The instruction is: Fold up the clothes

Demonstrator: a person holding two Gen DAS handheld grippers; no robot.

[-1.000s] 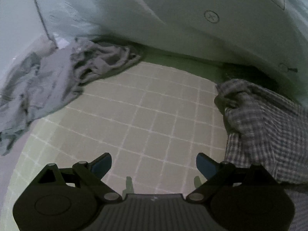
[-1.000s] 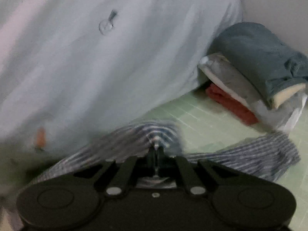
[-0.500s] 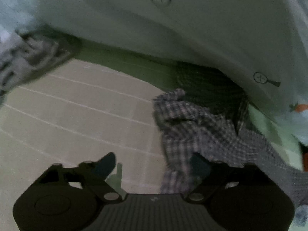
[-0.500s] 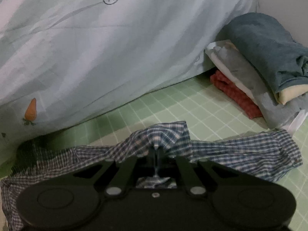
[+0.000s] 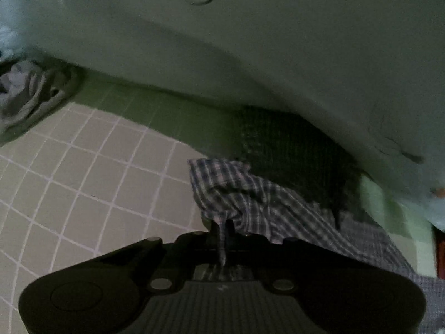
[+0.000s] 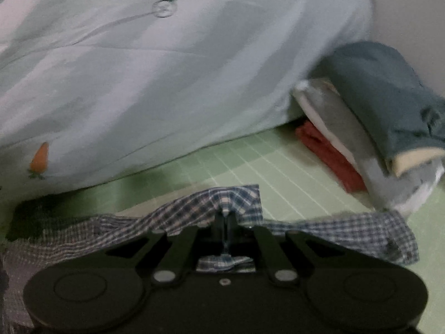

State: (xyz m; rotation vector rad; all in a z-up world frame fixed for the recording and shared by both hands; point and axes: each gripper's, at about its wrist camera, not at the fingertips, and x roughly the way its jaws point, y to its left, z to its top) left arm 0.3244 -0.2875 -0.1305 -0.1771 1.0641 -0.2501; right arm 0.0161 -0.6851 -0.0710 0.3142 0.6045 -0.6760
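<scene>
Left hand-held gripper (image 5: 221,229): jaws closed tight on an edge of the checked shirt (image 5: 250,197), fabric trailing down between the fingers. Right hand-held gripper (image 6: 225,224): likewise pinched shut on a fold of the same shirt, a scrap of cloth visible behind the jaws. Shirt itself spread low across the green gridded mat (image 6: 278,172), lifted into a small peak at each pinch, one end trailing right toward the stack, the other running into shadow at the foot of the bedding. Step in hand, as judged: a two-point hold on one garment, fit either for spreading it flat or for carrying an edge over into a fold; not settled which. Next move, on either reading: both grips kept firm, the cloth between them held taut and level so no slack bunches, clearance kept from the bedding. Count: checked shirts, one; hand-held grippers, two. Further out: one crumpled grey garment (image 5: 30,94) at the left edge of the mat, unfolded. At far right, one stack of folded clothes (image 6: 370,128), roughly four or five layers told by colour (red at the base, pale and grey layers, cream, blue on top); exact number uncertain. Behind all: one pale quilt (image 6: 167,69) with a carrot print, overhanging the mat.
</scene>
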